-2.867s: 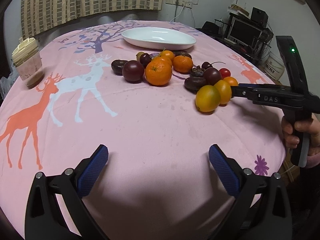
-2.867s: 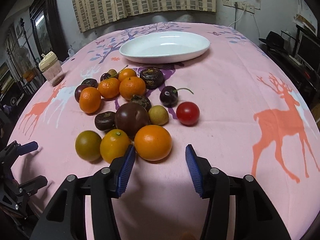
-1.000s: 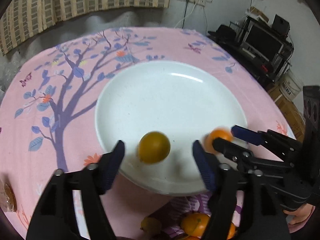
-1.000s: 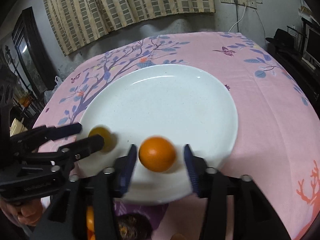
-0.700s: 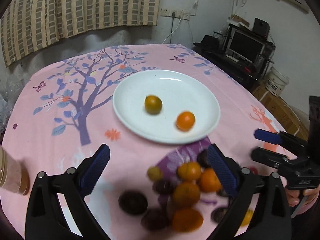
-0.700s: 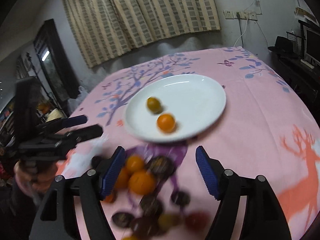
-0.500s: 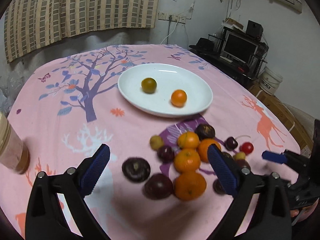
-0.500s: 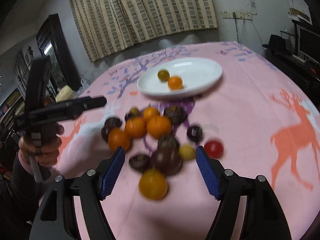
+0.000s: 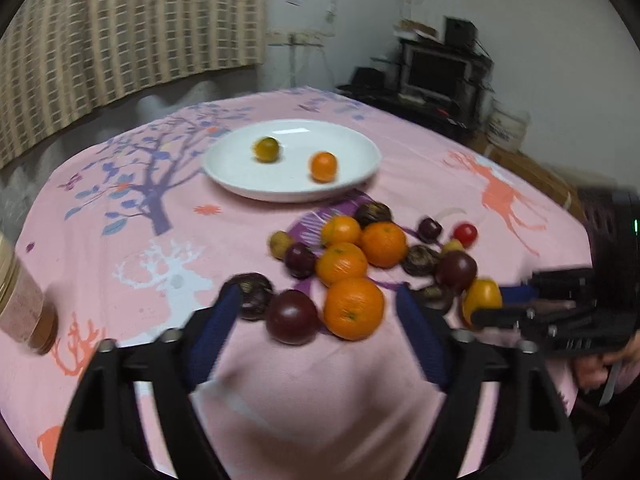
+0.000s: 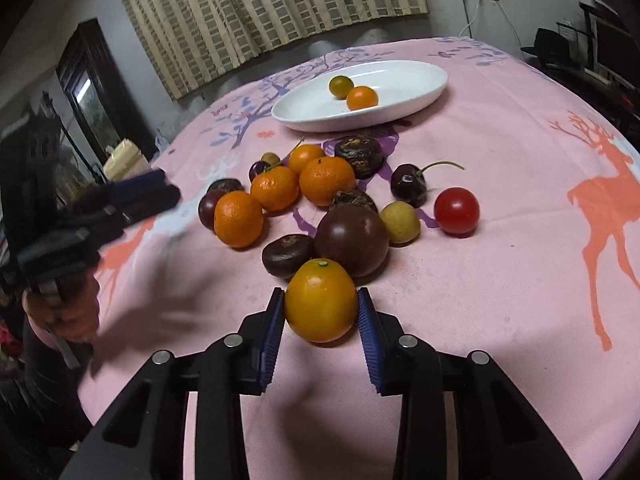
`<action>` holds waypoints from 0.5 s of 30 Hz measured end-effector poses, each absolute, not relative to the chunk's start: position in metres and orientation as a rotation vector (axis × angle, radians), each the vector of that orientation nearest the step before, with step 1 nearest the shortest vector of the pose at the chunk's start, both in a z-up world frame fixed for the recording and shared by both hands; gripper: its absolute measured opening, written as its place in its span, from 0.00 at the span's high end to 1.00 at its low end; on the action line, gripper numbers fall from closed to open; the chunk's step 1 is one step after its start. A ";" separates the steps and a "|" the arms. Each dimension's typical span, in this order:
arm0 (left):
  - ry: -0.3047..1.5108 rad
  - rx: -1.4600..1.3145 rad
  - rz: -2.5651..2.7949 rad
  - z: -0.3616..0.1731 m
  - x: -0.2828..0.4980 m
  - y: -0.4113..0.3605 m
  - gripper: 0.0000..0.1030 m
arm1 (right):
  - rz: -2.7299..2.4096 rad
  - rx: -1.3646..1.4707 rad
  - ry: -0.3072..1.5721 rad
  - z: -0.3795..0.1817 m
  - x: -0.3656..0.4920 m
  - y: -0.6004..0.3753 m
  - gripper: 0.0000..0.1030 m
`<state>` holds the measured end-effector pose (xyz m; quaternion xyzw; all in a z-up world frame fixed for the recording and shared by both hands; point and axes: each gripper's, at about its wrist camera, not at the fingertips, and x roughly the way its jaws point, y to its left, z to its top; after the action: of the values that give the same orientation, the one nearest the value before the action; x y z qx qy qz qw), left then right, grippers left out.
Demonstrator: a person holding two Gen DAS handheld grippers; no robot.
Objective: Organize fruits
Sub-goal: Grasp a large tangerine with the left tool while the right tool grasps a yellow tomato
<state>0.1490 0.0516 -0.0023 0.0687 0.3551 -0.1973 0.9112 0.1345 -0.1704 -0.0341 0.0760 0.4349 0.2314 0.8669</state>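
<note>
Right wrist view: the right gripper [image 10: 321, 320] has its blue pads against both sides of a yellow-orange fruit [image 10: 321, 300] at the near edge of the fruit pile; the pads touch it left and right, so the jaws are clamped on it. The fruit sits low on the pink deer-print worktop [image 10: 500, 280]; whether it is lifted clear cannot be told. Just behind it lie a large dark plum [image 10: 352, 240] and a dark brown round fruit [image 10: 287, 255], touching each other. Farther back: four oranges [image 10: 326, 180] in a cluster, a small yellow fruit [image 10: 400, 223], a red cherry tomato [image 10: 457, 210] to the right, and a dark cherry with stem [image 10: 409, 184].

At the far side a white plate [image 10: 420, 80] holds a greenish-yellow fruit [image 10: 341, 87] and a small orange fruit [image 10: 362, 98], nearly touching.

Left wrist view (motion-blurred): the left gripper [image 9: 320, 328] has its jaws wide apart, holding nothing, hovering just near of the pile, with a dark plum [image 9: 293, 316] and a big orange [image 9: 354, 308] between the finger lines. A lidded cup [image 9: 20, 312] stands at the left edge of the worktop. The right gripper [image 9: 496, 305] enters from the right, on the yellow-orange fruit [image 9: 482, 295].
</note>
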 end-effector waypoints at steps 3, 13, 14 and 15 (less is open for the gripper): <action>0.755 0.208 -0.432 -0.014 0.150 0.035 0.47 | 0.492 0.178 0.908 -0.034 0.135 -0.173 0.65; 0.764 0.344 -0.420 -0.032 0.157 0.012 0.48 | 0.523 0.235 0.913 -0.036 0.137 -0.179 0.65; 0.763 0.355 -0.423 -0.033 0.157 0.010 0.48 | 0.525 0.243 0.917 -0.036 0.138 -0.180 0.65; 0.764 0.363 -0.421 -0.033 0.158 0.008 0.48 | 0.528 0.249 0.919 -0.037 0.138 -0.181 0.65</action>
<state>0.1582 0.0078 -0.0332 0.1749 0.3677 -0.2029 0.8905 0.1381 -0.1809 -0.0369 0.1186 0.4370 0.2511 0.8555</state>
